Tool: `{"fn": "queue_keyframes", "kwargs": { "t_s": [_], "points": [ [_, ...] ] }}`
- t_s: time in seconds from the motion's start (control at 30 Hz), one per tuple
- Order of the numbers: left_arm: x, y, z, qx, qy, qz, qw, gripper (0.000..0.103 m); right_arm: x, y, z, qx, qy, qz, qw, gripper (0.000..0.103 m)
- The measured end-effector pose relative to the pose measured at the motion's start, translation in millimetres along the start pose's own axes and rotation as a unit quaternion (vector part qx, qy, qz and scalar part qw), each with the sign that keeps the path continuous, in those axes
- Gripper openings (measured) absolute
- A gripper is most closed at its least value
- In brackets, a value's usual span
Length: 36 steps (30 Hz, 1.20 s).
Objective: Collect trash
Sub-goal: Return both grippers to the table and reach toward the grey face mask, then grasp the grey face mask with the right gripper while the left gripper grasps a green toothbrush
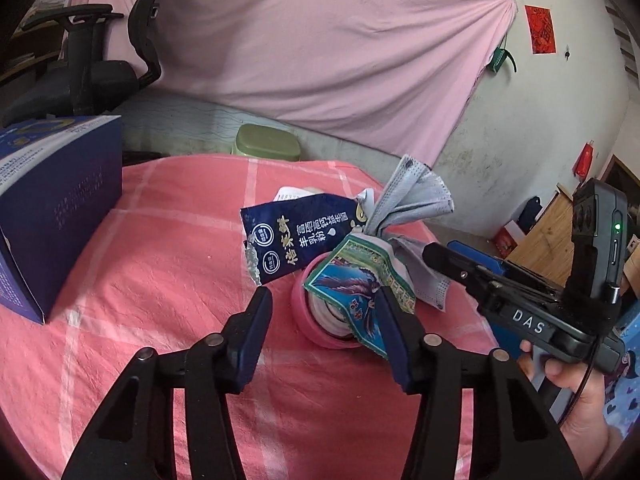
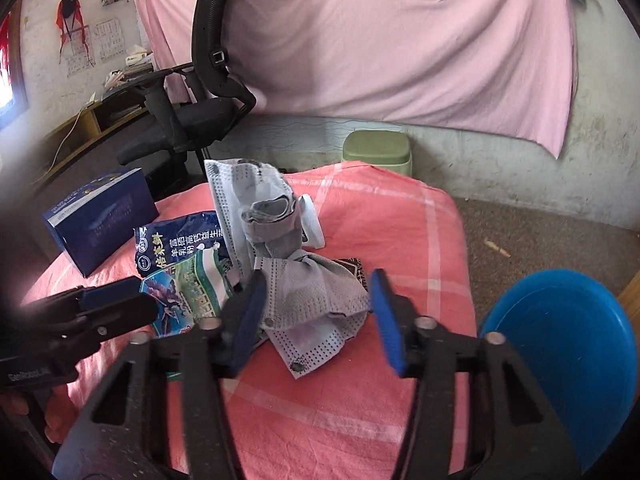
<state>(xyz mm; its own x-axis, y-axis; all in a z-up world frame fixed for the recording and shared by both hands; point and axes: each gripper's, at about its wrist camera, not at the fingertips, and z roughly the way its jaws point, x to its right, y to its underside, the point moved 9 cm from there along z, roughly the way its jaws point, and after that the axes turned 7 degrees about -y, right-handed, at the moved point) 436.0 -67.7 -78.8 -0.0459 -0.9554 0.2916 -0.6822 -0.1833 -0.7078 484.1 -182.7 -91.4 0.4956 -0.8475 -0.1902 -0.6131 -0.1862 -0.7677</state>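
A small pink bin (image 1: 308,320) lies tipped on the pink checked cloth (image 1: 160,264), stuffed with trash. A dark blue packet (image 1: 298,236), a green and blue wrapper (image 1: 356,292) and grey face masks (image 1: 412,196) stick out of it. My left gripper (image 1: 324,300) is open, its fingers either side of the bin's mouth. My right gripper (image 2: 318,284) is open just above a crumpled grey mask (image 2: 316,304) beside the wrapper (image 2: 188,292) and blue packet (image 2: 180,248). The right gripper also shows at the right in the left wrist view (image 1: 460,268).
A dark blue box (image 1: 56,216) stands at the table's left, also in the right wrist view (image 2: 100,220). A blue basin (image 2: 568,356) sits off the table's right edge. A green stool (image 2: 378,148) and a black office chair (image 2: 192,92) stand behind.
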Motion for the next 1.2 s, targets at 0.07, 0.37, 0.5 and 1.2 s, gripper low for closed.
{"fn": "queue_keyframes", "kwargs": {
  "t_s": [0.07, 0.37, 0.5, 1.2],
  "points": [
    [0, 0, 1, -0.005, 0.001, -0.003, 1.0, 0.042, 3, 2, -2, 0.0, -0.005, 0.006, 1.0, 0.057],
    [6, -6, -7, 0.016, -0.007, 0.014, 0.9997, 0.041, -1, 5, -5, -0.007, -0.007, 0.003, 1.0, 0.023],
    [14, -3, -3, 0.013, -0.018, 0.025, 0.9994, 0.038, 1, 6, -9, -0.005, 0.001, 0.002, 1.0, 0.021],
    [33, 29, -6, -0.006, -0.022, 0.013, 0.9997, 0.031, 37, 26, -42, -0.001, 0.034, 0.015, 0.999, 0.02]
  ]
}}
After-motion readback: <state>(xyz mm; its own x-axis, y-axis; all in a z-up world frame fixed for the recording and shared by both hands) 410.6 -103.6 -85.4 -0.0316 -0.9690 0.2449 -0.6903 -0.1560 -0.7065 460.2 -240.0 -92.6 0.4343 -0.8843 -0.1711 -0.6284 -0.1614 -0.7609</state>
